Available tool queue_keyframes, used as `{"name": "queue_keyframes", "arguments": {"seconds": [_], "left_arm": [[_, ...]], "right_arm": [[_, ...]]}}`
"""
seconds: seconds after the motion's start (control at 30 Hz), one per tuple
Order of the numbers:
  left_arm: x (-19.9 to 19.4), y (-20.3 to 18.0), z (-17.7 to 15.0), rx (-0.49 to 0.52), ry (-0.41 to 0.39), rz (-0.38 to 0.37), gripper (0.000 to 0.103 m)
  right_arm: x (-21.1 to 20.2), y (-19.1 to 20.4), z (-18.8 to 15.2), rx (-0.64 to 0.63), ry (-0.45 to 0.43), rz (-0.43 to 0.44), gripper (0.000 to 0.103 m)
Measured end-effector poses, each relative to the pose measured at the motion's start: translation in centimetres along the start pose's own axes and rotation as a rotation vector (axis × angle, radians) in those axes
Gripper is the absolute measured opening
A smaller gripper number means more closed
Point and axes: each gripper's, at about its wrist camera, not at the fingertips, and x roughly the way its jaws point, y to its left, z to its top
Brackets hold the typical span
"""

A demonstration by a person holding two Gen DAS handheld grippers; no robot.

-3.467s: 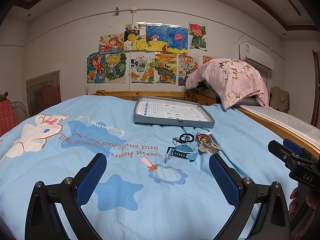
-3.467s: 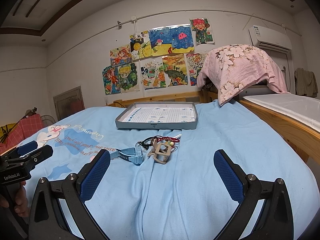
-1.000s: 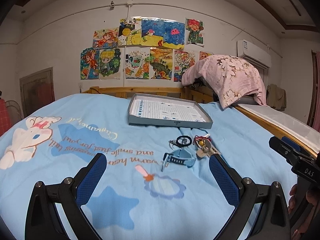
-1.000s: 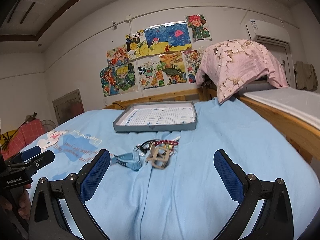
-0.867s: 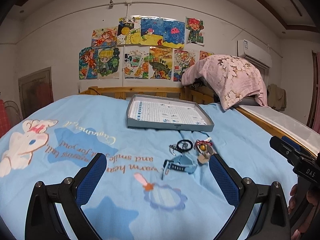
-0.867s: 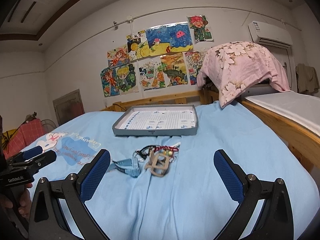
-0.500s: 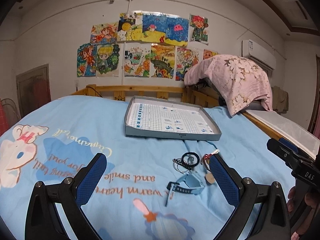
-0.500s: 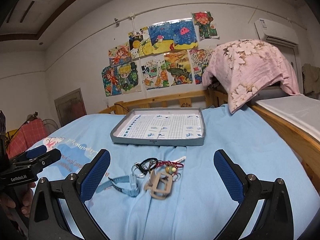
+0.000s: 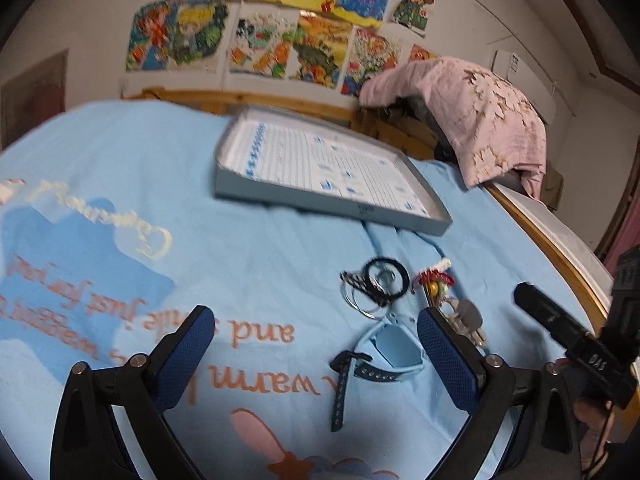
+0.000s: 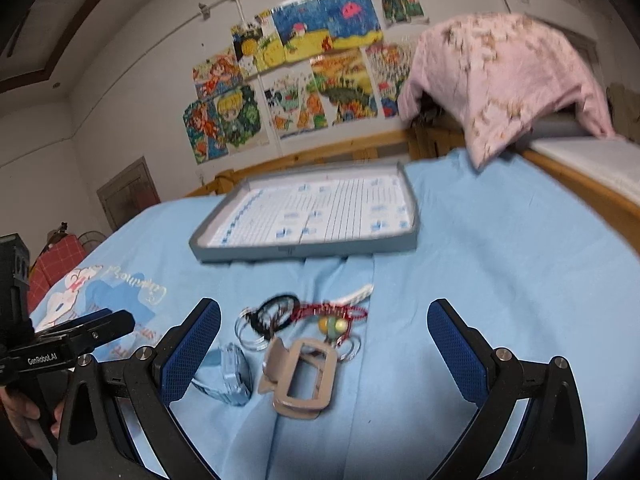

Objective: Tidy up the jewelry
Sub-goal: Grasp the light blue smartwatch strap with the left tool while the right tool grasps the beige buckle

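White wall [image 10: 132, 92] hung with coloured drawings [image 10: 296, 68]. Bed with blue printed sheet [image 9: 200, 200] and wooden headboard [image 10: 320, 152]. Pink floral cloth [image 10: 504, 72] draped at right. Brown door [image 10: 128, 196], air conditioner [image 9: 524, 80].

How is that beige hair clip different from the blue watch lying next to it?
The beige hair clip is a stiff open frame you can see the sheet through; the blue watch is a solid pale-blue case with a dark, holed strap trailing off it. Both lie loose on the blue bedsheet, in front of the grey tray, untouched by either pair of tongs.
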Motion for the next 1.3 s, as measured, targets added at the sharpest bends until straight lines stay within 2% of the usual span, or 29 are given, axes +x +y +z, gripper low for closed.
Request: {"name": "queue_keyframes", "arguments": {"seconds": [0.17, 0.23, 0.3, 0.4, 0.63, 0.7, 0.83, 0.9, 1.2, 1.3], "left_arm": [[1.9, 0.0, -1.2, 0.008, 0.061, -0.066, 0.080], [2.4, -0.1, -1.6, 0.012, 0.081, -0.095, 0.075], [3.0, -0.2, -1.8, 0.016, 0.101, -0.120, 0.065], [3.8, -0.2, -2.1, 0.014, 0.134, -0.151, 0.053], [5.2, -0.1, -2.4, -0.001, 0.184, -0.191, 0.043], [5.4, -0.2, -2.4, -0.001, 0.191, -0.197, 0.037], [5.5, -0.3, -2.5, 0.001, 0.194, -0.194, 0.034], [5.5, -0.2, -2.5, -0.001, 0.194, -0.196, 0.029], [5.3, -0.1, -2.5, 0.001, 0.183, -0.196, 0.023], [4.3, -0.3, -2.2, 0.016, 0.138, -0.192, 0.019]], "right_arm": [[1.8, -0.2, -1.4, 0.004, 0.072, 0.034, 0.100], [2.1, -0.1, -2.0, -0.006, 0.085, 0.056, 0.094], [2.3, -0.1, -2.4, -0.013, 0.101, 0.069, 0.084], [3.1, 0.1, -3.0, -0.025, 0.141, 0.099, 0.074], [4.1, 0.4, -3.7, -0.039, 0.192, 0.119, 0.071], [4.3, 0.5, -3.8, -0.041, 0.201, 0.120, 0.069], [4.8, 0.5, -4.0, -0.038, 0.220, 0.113, 0.055], [5.0, 0.4, -4.1, -0.029, 0.227, 0.114, 0.047], [4.8, 0.5, -4.2, -0.014, 0.213, 0.125, 0.046], [4.3, 0.4, -4.2, -0.012, 0.192, 0.125, 0.046]]}}
